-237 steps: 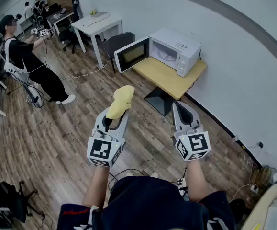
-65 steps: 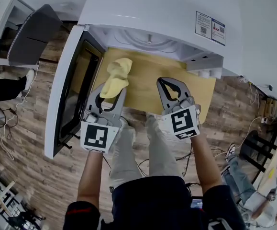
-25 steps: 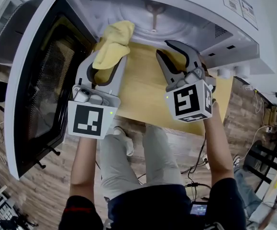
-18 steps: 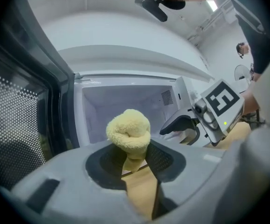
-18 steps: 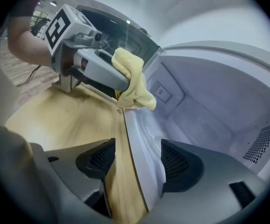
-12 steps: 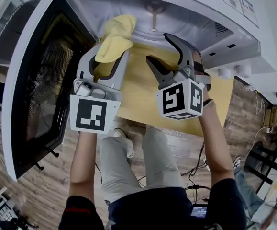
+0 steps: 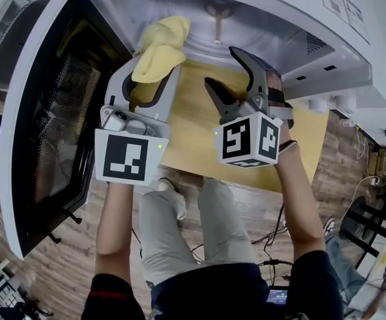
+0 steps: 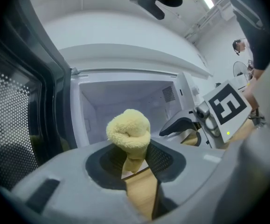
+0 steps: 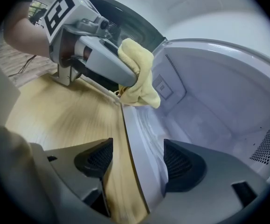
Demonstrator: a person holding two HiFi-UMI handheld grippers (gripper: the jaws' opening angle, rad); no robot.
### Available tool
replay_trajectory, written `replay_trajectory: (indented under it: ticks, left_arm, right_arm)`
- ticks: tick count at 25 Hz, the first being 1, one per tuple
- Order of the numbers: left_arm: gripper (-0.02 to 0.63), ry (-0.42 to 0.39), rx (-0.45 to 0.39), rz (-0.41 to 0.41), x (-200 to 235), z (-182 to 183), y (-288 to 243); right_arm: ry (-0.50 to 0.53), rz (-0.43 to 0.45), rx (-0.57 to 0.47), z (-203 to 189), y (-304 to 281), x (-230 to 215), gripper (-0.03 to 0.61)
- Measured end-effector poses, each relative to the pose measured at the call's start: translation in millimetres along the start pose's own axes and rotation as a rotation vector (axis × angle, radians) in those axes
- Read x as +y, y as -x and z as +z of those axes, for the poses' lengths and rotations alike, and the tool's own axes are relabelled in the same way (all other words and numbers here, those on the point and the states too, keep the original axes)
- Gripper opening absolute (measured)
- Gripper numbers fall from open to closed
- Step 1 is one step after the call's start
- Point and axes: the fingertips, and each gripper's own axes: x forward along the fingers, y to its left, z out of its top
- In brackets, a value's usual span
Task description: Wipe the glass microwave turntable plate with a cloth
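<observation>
Left tool (image 7: 155, 73) grips 1 cloth (image 7: 159, 45); right tool (image 7: 223, 66) just opened, empty.

The fluffy pale-yellow cloth (image 7: 158, 49) stood out against the glossy white microwave oven (image 7: 293, 25), whose door (image 7: 53, 125) was black with a fine dotted mesh. The grey plastic left tongs (image 7: 154, 79) and right tongs (image 7: 225, 69) bore black-and-white square markers. The table (image 7: 193, 135) was light wood-grain.

The left claw (image 8: 135, 160) pinched a yellow cloth (image 8: 128, 133), bunched upright between its jaws, before the open white microwave (image 8: 125, 97) cavity. The dark door (image 8: 13, 115) stood at left; the right claw (image 8: 172, 129) hovered at right above the wooden counter (image 8: 141, 195).
</observation>
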Motion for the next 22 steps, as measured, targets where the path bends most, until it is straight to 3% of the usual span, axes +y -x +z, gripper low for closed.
replay_trajectory:
  ticks: [9, 15, 22]
  left_arm:
    - [0.120, -0.002, -0.012, -0.008, 8.9, 19.1, -30.9]
    - [0.120, -0.063, -0.038, -0.048, 4.0, 26.9, -56.0]
    - [0.120, -0.086, 0.021, -0.155, -13.4, 20.2, -86.4]
  right_arm:
    - [0.025, 0.006, -0.001, -0.2, 0.3, 1.6, 0.298]
    - [0.025, 0.003, -0.013, 1.3, 0.4, 2.4, 0.298]
    - [0.026, 0.006, -0.018, 1.4, 0.6, 2.3, 0.297]
